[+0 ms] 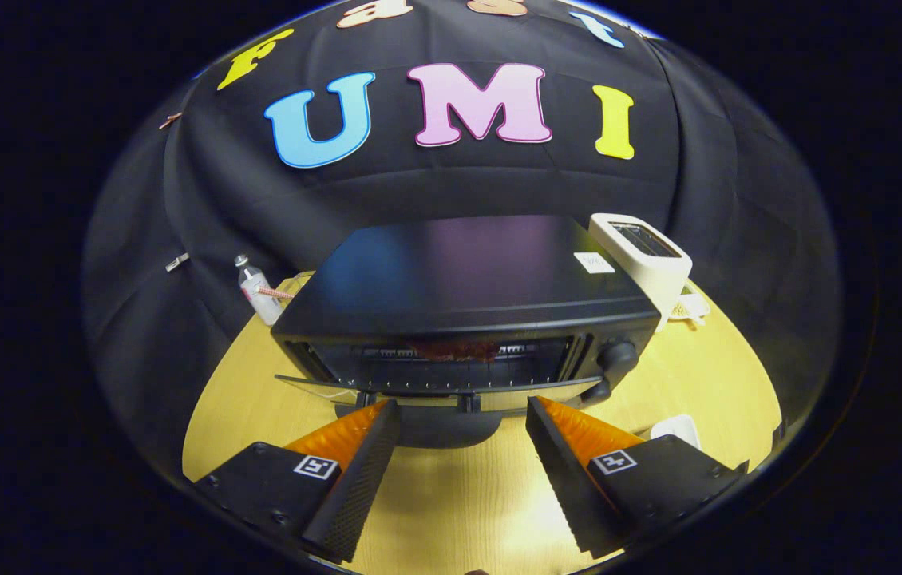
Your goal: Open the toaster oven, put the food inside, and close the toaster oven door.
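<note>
A black toaster oven [467,287] stands on the wooden table [459,495] just ahead of my fingers. Its glass door [435,393] hangs partly lowered, tilted outward, with the handle bar near my fingertips. Through the gap I see the wire rack and something reddish [451,349] inside, too dim to name. A round knob [617,357] sits at the oven's right front. My gripper [463,409] is open, its fingers spread wide on either side of the door's front edge, nothing pressed between them.
A white slot toaster [646,259] stands behind the oven's right corner. A small clear bottle [257,291] stands at the oven's back left. A white object [676,430] lies on the table by my right finger. Black cloth walls the booth behind.
</note>
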Motion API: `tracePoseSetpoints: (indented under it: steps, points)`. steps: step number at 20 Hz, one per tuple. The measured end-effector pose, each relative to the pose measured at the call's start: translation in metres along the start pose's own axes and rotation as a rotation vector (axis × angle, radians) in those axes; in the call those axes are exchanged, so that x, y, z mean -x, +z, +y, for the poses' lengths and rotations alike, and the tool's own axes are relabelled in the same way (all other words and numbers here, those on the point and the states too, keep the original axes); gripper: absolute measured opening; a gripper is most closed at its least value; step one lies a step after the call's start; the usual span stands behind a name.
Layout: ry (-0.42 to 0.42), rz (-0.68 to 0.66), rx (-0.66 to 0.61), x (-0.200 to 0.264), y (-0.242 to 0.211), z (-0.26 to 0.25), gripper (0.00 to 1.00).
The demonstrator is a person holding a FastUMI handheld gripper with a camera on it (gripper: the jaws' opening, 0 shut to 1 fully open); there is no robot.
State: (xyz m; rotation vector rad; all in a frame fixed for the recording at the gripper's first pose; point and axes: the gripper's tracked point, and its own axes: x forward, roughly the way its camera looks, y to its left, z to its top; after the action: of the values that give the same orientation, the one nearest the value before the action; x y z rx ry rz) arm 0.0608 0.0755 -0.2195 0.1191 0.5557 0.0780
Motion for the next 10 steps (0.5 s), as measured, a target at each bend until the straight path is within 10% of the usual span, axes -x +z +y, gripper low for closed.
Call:
tracePoseSetpoints:
  steps: [10]
  points:
    - [0.001,-0.157,0.052,0.04,0.044,-0.003,0.99]
